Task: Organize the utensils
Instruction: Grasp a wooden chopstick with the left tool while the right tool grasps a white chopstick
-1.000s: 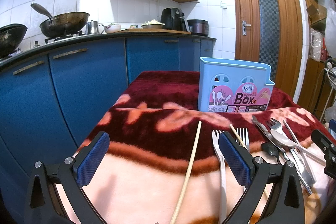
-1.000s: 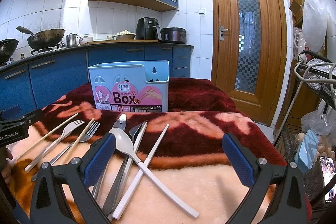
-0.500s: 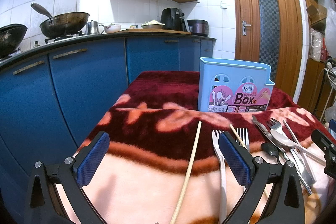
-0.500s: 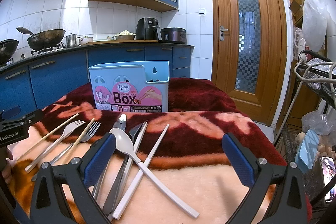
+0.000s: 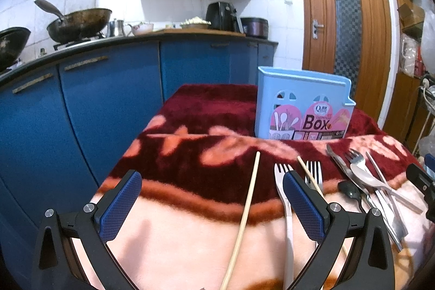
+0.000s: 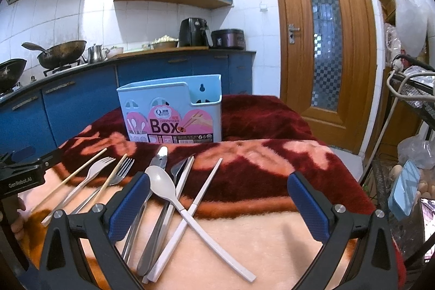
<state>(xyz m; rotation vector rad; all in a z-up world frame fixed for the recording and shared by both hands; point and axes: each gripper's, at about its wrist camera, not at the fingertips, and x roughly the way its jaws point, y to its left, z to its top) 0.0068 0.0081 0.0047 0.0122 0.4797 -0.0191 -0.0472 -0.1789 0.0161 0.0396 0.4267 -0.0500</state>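
Your left gripper (image 5: 212, 204) hangs with its fingers (image 5: 121, 205) spread wide and nothing between them. Inside that gap, a bamboo chopstick (image 5: 246, 214) runs from about 6 o'clock up to 12 o'clock, its long axis nearly in line with your reach. A white fork (image 5: 285, 205) lies just at the inner edge of the 3 o'clock finger, tines toward 12.

Your right gripper (image 6: 218, 204) is also spread and empty. A white spoon (image 6: 176, 197) lies across the gap from the 9 o'clock finger, bowl at 10 o'clock and handle trailing to 5 o'clock, crossing a white chopstick (image 6: 202, 190) that slants toward 1 o'clock.

The blue utensil box (image 6: 171, 110) stands upright on the blanket-covered surface (image 6: 272, 235) at 12 o'clock from the right fingers, and toward 1 o'clock from the left ones, well beyond all the cutlery.

Judging by this, your left hand is better placed for the bamboo chopstick: closing across its axis needs almost no turning. The spoon suits your right hand.
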